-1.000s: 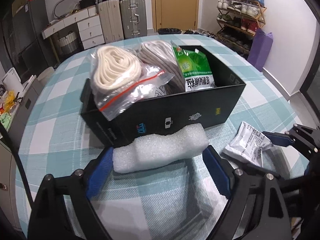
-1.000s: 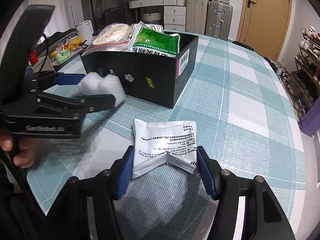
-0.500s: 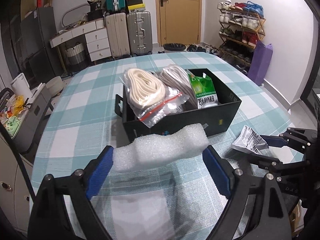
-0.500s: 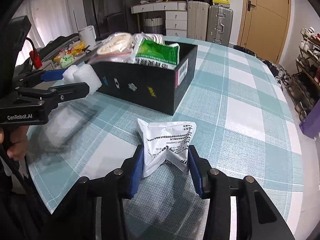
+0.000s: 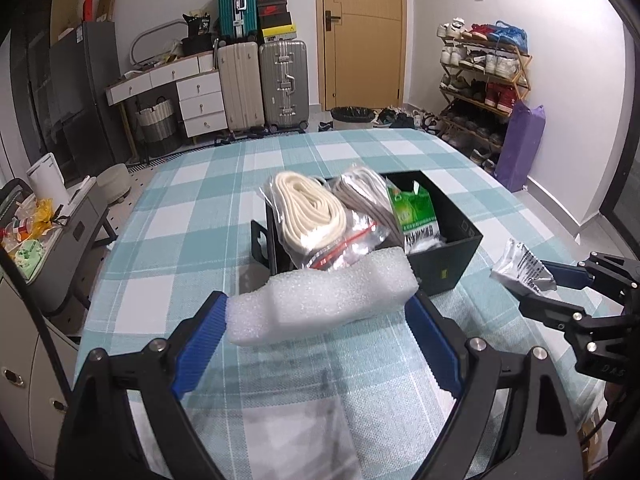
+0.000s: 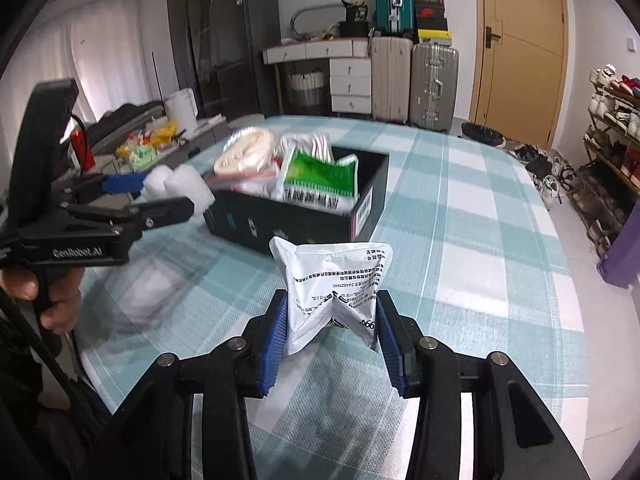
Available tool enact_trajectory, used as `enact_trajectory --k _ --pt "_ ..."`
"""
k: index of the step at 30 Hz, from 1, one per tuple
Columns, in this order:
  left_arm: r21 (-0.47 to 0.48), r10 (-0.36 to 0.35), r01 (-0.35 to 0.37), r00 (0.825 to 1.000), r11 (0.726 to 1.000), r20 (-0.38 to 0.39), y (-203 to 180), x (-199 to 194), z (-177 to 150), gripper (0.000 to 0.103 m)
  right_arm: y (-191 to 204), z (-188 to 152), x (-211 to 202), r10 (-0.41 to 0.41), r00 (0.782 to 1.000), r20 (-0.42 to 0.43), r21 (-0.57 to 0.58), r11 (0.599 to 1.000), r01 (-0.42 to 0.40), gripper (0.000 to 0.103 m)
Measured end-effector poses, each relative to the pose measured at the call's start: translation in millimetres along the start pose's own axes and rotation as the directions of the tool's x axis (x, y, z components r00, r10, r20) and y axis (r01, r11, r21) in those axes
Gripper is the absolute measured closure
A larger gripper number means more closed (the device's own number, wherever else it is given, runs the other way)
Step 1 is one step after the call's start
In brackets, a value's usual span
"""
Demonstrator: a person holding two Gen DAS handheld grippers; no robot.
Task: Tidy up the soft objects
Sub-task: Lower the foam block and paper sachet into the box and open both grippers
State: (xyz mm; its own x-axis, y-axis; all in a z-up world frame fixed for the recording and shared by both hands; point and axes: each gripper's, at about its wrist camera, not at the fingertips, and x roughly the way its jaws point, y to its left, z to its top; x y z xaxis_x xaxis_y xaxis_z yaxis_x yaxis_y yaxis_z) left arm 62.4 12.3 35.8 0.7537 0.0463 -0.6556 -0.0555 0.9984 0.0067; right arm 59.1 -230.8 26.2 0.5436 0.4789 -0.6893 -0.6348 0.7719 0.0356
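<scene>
My left gripper point(image 5: 318, 326) is shut on a white foam block point(image 5: 320, 296) and holds it above the table, in front of the black box point(image 5: 448, 262). The box holds a bagged cream rope point(image 5: 308, 212), a bagged grey rope point(image 5: 366, 196) and a green packet point(image 5: 414, 216). My right gripper point(image 6: 332, 328) is shut on a white printed pouch point(image 6: 334, 288), lifted off the table and folded between the pads. The pouch point(image 5: 522, 264) and right gripper point(image 5: 560, 284) also show at the right of the left wrist view. The left gripper point(image 6: 160, 196) with the foam point(image 6: 180, 184) shows at the left of the right wrist view.
The round table has a teal checked cloth point(image 5: 200, 216). Suitcases point(image 5: 264, 84), a drawer unit point(image 5: 180, 96) and a door stand behind it. A shoe rack point(image 5: 484, 80) and a purple bag point(image 5: 520, 144) stand at the right.
Both grippers have risen and drawn back from the box. The foam block has come up off the table. The right gripper has closed on the pouch and lifted it.
</scene>
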Motion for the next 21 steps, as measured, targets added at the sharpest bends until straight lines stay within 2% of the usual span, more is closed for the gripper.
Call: enact_trajectory --k 8,21 --pt "0.017 -0.001 0.001 1.0 1.0 0.028 -1.3 2.0 14.1 0.014 1.3 18.5 -9.1 0.001 0.995 0.104 0.03 1.0 -0.005 0.06" --pt "0.035 0.002 -0.004 0.999 0.999 0.051 -1.4 17.9 36.0 0.014 6.2 51.6 11.9 0.015 0.987 0.161 0.043 0.999 -0.022 0.06"
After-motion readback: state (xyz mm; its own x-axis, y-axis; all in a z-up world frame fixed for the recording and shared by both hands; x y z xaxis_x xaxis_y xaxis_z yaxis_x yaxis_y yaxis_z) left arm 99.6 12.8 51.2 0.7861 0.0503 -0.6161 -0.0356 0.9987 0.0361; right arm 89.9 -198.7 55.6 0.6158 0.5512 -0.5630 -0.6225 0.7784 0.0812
